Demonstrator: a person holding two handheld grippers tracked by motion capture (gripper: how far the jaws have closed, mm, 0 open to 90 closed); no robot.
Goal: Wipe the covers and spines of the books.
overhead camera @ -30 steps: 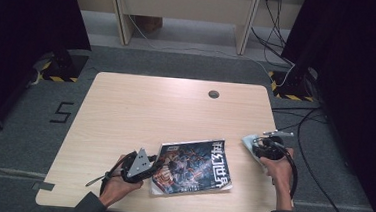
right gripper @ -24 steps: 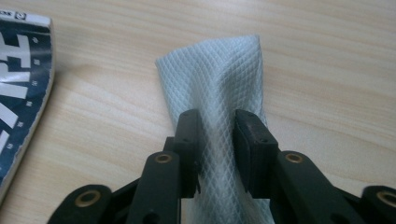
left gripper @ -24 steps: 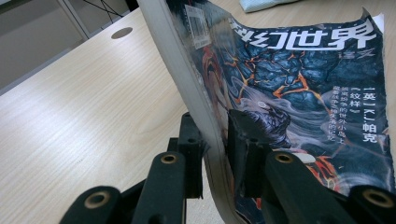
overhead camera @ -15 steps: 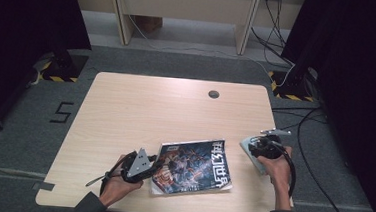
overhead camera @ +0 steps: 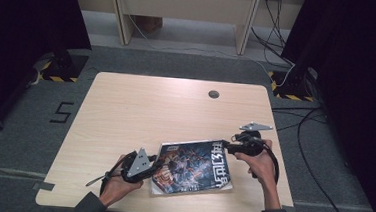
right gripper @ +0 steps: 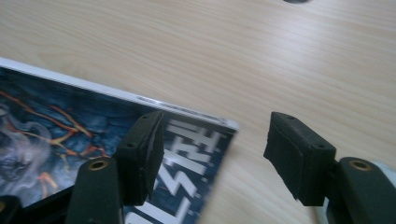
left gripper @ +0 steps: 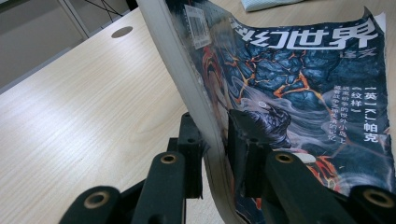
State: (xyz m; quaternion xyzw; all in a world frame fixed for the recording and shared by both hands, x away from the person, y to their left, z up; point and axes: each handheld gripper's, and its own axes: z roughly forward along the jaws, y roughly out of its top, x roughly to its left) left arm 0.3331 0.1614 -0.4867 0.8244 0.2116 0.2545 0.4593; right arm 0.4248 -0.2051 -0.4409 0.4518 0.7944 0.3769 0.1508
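A magazine (overhead camera: pixel 197 167) with a dark blue and orange cover lies near the table's front edge. My left gripper (overhead camera: pixel 144 167) is shut on its left spine edge. In the left gripper view the two jaws pinch the thick edge of the magazine (left gripper: pixel 299 79), which is lifted and curves up between them, with my left gripper (left gripper: pixel 215 135) closed tight. My right gripper (overhead camera: pixel 229 148) stands open at the magazine's far right corner. In the right gripper view my right gripper (right gripper: pixel 215 135) has one jaw over the corner of the magazine (right gripper: pixel 70 121) and the other over bare wood.
The light wooden table (overhead camera: pixel 150 108) has a round cable hole (overhead camera: pixel 214 94) at the back. A pale, cloth-like thing (left gripper: pixel 266 3) lies beyond the magazine. Cables (overhead camera: pixel 300 119) trail on the grey floor to the right. Dark curtains flank both sides.
My right gripper has moved left from the table's right side to the magazine's far right corner. The left gripper has kept its hold on the spine edge.
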